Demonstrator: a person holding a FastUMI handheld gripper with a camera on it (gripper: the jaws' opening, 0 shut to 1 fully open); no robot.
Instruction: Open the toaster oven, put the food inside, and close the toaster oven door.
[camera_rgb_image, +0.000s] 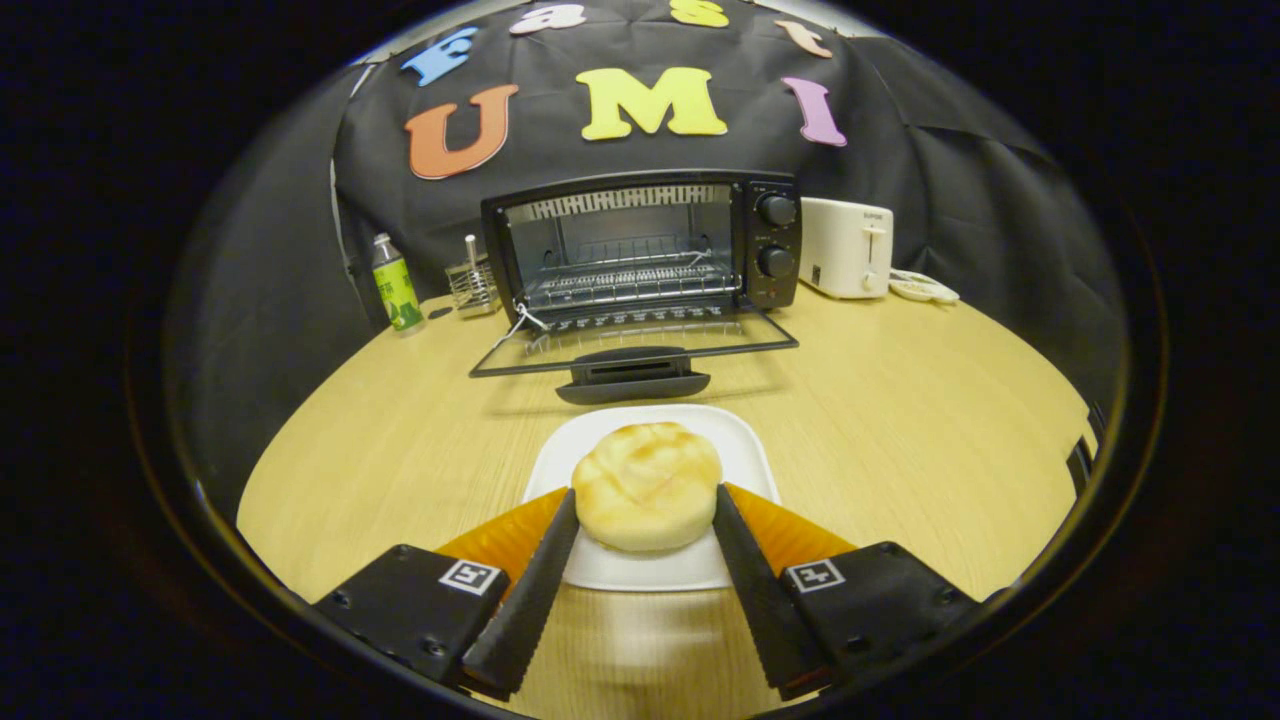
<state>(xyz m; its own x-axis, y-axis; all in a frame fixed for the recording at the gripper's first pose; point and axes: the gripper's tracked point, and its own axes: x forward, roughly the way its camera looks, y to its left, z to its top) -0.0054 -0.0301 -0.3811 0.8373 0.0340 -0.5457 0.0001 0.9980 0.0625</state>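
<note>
A round pale yellow bun (646, 485) sits on a white square plate (640, 572) on the wooden table. My gripper (646, 497) has one black finger on each side of the bun, and both pads touch its flanks, so it is shut on the bun. I cannot tell whether the bun is raised off the plate. Beyond the plate stands the black toaster oven (770, 240) with its glass door (630, 340) folded down flat toward me, the door's handle (632, 378) nearest the plate. A wire rack (630, 280) shows inside the lit cavity.
A white pop-up toaster (846, 247) stands to the right of the oven, with a small white dish (925, 289) beside it. To the left of the oven are a wire holder (472, 285) and a green-labelled bottle (396, 285). Bare table (900, 420) spreads on both sides of the plate.
</note>
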